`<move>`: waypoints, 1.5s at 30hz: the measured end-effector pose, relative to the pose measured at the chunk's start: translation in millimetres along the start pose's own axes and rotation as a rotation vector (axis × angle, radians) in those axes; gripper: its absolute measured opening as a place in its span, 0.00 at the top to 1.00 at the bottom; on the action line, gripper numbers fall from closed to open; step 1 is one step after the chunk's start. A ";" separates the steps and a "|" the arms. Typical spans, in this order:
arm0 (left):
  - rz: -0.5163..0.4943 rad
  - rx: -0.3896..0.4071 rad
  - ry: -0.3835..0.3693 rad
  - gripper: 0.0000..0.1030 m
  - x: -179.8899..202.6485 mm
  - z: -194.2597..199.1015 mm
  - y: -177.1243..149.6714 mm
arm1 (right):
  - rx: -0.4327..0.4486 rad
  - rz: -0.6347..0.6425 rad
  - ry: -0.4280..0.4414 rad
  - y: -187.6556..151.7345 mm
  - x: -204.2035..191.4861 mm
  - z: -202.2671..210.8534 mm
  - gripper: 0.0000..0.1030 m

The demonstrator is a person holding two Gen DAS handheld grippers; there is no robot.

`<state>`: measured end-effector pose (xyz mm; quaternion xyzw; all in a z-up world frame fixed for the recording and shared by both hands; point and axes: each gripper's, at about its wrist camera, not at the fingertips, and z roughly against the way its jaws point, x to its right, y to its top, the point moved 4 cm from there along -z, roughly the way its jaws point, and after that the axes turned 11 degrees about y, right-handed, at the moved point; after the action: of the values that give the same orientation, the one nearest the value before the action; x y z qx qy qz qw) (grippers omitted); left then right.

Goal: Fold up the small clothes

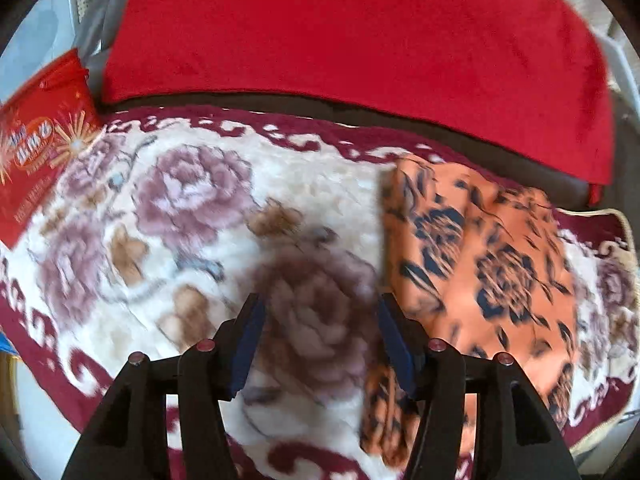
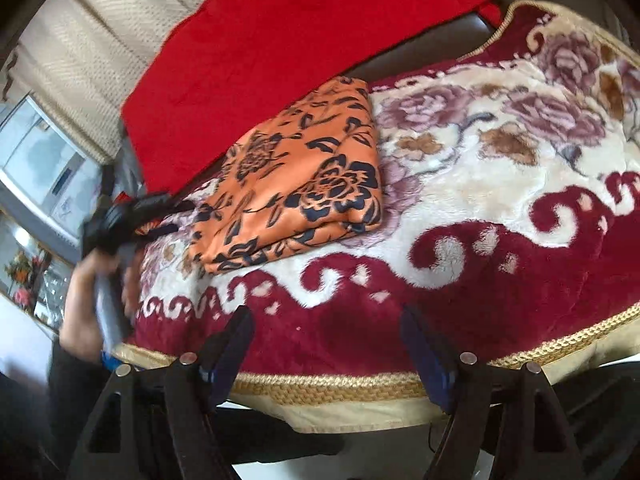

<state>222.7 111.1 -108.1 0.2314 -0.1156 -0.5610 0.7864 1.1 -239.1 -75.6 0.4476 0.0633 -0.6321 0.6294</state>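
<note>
A: How did the left hand-held gripper [image 1: 318, 340] stand?
B: Its jaws stood apart over the floral blanket [image 1: 200, 208], nothing between them; the folded orange cloth [image 1: 480, 264] lay just beside its right finger, perhaps touching, but blur hid that.
A: And the right hand-held gripper [image 2: 328, 344]?
B: Wide and empty at the blanket's braided edge, well apart from the cloth. A red cloth [image 2: 304, 40] lay behind.

A red packet [image 1: 38, 148] at the blanket's [image 1: 200, 216] left edge carries a blue and white logo and lines of print, all too blurred to read
</note>
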 end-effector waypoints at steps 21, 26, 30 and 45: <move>0.096 0.204 -0.229 0.30 -24.0 68.4 -118.7 | 0.014 -0.073 0.134 97.8 -36.2 -83.8 0.23; 0.070 0.226 -0.198 0.30 -7.9 85.8 -105.1 | 0.003 -0.014 0.010 85.5 -10.4 -59.9 0.23; 0.050 0.264 -0.168 0.28 11.4 113.1 -97.0 | 0.068 0.080 -0.066 98.6 -0.8 -20.6 0.22; 0.020 0.176 -0.010 0.21 47.2 31.1 -60.8 | -0.050 -0.319 0.368 169.7 91.5 -100.2 0.17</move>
<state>174.8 43.6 -114.8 0.2956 -0.1709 -0.5418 0.7680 212.2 -276.1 -111.9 0.5239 0.2622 -0.6295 0.5104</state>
